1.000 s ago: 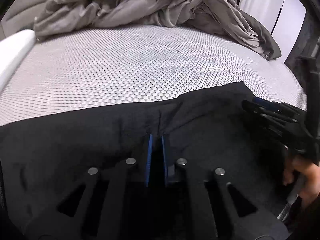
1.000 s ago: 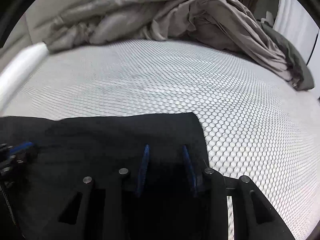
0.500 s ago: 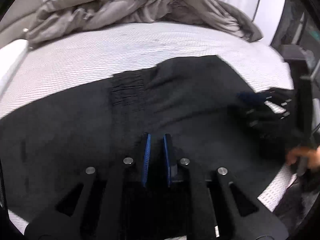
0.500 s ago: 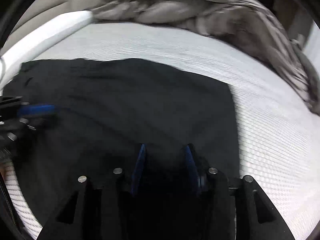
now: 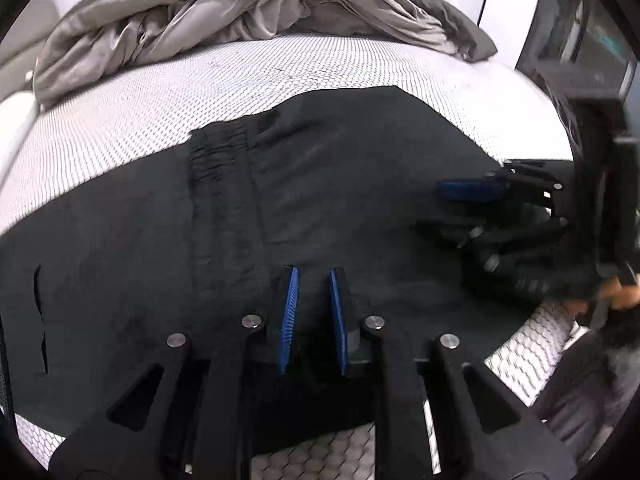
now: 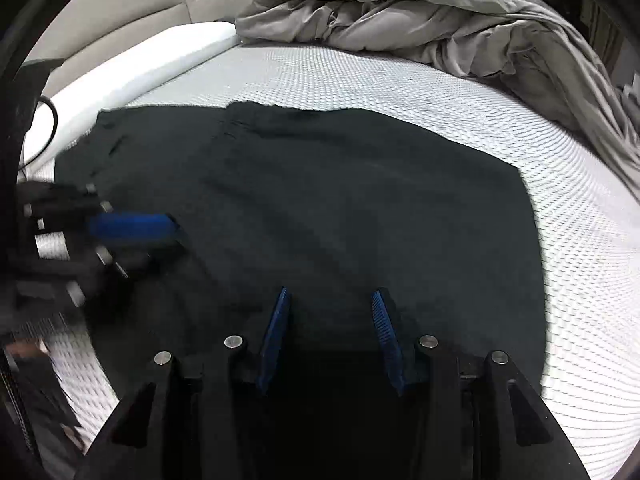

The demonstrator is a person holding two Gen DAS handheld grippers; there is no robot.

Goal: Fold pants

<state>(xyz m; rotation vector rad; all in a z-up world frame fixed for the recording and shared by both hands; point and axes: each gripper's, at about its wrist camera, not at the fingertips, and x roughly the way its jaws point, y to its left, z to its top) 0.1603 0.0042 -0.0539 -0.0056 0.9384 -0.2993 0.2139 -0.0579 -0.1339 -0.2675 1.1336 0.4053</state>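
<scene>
The black pants [image 5: 320, 200] lie spread flat on the white mattress [image 5: 140, 112] of the bed, near its front edge, probably so that the cloth has room for the next fold. On the left side the gathered waistband [image 5: 216, 184] shows where one layer already lies over another. The left claw [image 5: 313, 280] hovers just above the dark cloth; its blue pads have just been opening a little, and nothing is pinched between them. To the right, the right claw [image 6: 331, 300] stands with its pads spread wider, also empty, above the same garment near its right edge. The grey blanket [image 6: 400, 20] is pushed to the far side, well apart.
</scene>
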